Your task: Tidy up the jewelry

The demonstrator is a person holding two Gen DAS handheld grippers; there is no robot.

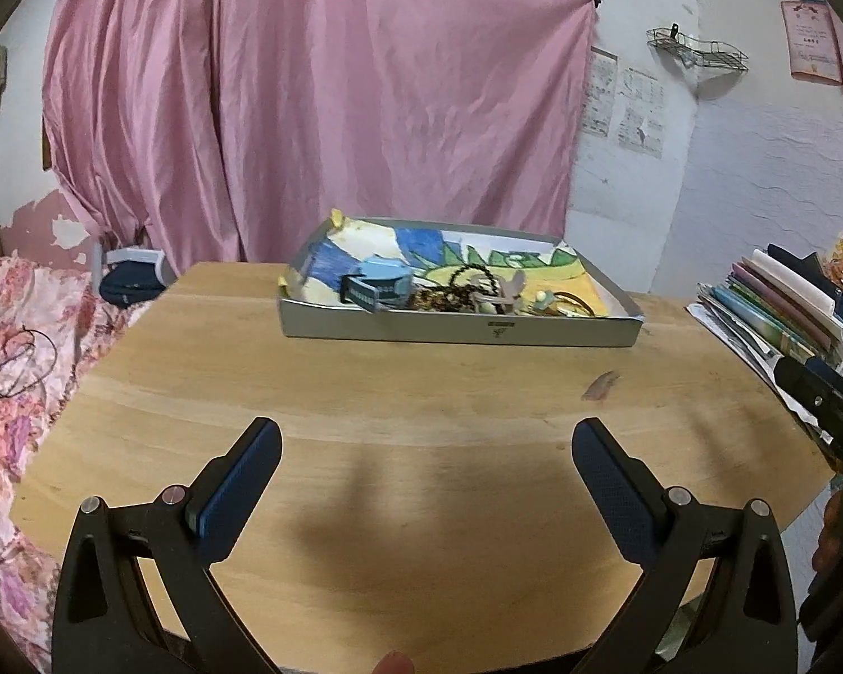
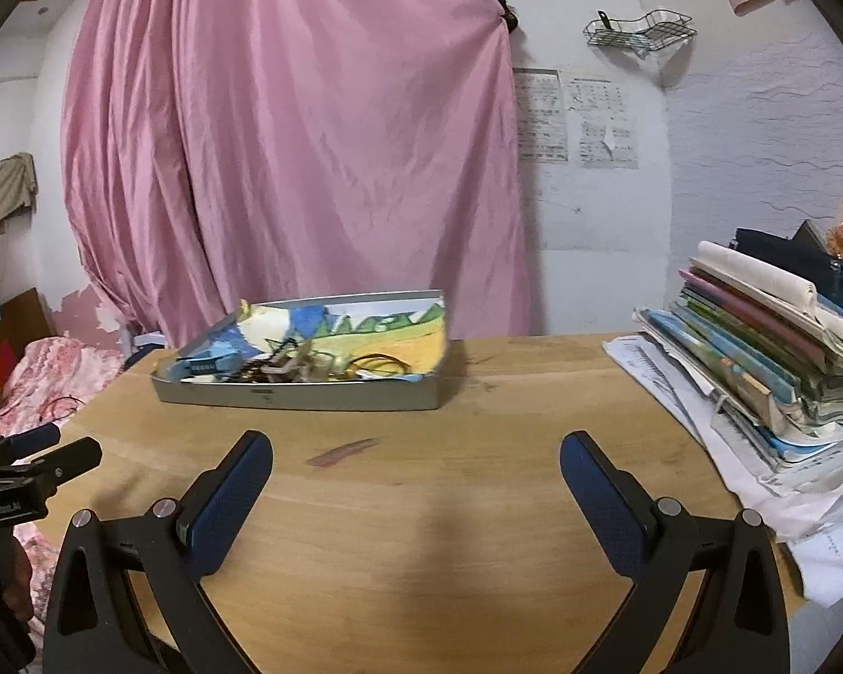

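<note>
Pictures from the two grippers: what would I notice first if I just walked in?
Probably the big pink curtain filling the back wall. Next, the grey tray at the far side of the wooden table, with tangled jewelry on a colourful drawing. A leaning stack of books sits on the right.

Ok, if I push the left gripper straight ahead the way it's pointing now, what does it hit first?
Probably the near wall of the grey tray. The left gripper is open over bare wooden table, nothing between, though its height over the table is unclear.
</note>
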